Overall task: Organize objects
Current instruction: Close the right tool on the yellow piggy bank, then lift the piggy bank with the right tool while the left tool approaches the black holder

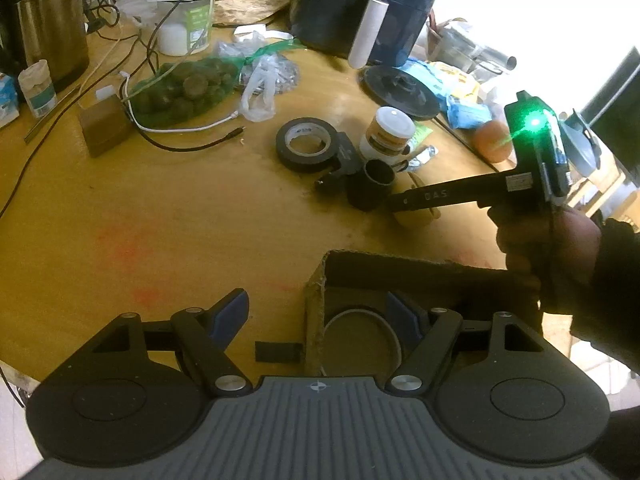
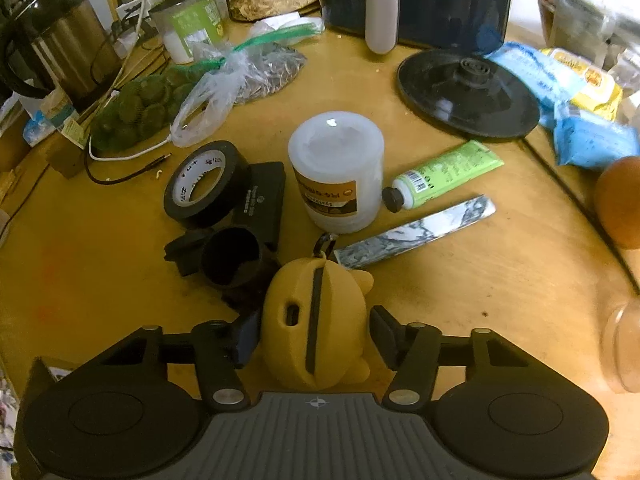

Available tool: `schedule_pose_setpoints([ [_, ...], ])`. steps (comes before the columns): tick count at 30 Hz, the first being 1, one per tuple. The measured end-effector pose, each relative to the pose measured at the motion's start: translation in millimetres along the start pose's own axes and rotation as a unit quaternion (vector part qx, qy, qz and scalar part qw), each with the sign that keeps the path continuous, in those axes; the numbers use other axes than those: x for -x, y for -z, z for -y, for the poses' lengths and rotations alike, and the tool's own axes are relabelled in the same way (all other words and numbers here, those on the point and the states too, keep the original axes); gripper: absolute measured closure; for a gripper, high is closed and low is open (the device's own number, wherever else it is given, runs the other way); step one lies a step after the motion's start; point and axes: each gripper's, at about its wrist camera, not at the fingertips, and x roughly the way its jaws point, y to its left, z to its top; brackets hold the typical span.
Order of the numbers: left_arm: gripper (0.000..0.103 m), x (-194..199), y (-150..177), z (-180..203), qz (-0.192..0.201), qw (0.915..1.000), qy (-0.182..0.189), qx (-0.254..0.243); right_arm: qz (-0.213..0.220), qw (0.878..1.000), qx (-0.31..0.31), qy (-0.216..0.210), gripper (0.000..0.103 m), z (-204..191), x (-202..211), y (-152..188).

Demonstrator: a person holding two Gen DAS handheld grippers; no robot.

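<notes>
Two grippers are in play, and we see the right gripper [image 2: 314,330] down over the wooden table [image 2: 460,300], its jaws half-spread around a yellow case [image 2: 316,320]. The case sits right between the fingers [image 2: 248,334]: the left pad looks to be touching its side, the right pad stands just off it at three o'clock. No firm squeeze that we can confirm. At twelve o'clock from the case stands a white jar [image 2: 338,172]; at eleven o'clock, a black cup [image 2: 234,258] and a roll of black tape [image 2: 204,184]. At one o'clock lie a marbled stick [image 2: 416,230] and a green tube [image 2: 444,174].

Over on our left gripper [image 1: 318,322], the jaws stand wide and empty, straddling the near corner of a cardboard box [image 1: 316,304], one finger inside it.
</notes>
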Motion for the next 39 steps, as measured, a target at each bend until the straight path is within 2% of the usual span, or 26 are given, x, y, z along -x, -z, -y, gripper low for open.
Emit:
schedule_pose_setpoints([
  [12,0.028,-2.3,-2.9,-0.7,0.001,1.0,0.002,0.0,0.004,1.0,-0.01,-0.002,0.046,1.4,1.9,2.1],
  [29,0.028,-5.9,-13.6,2.5,0.005,0.9998,0.006,-0.02,0.047,0.998,-0.035,-0.017,0.046,8.5,54.9,14.9],
  [39,0.028,-9.4,-22.9,5.8,0.012,0.9993,0.01,-0.032,0.07,0.994,-0.076,-0.024,0.046,18.2,86.2,31.2],
])
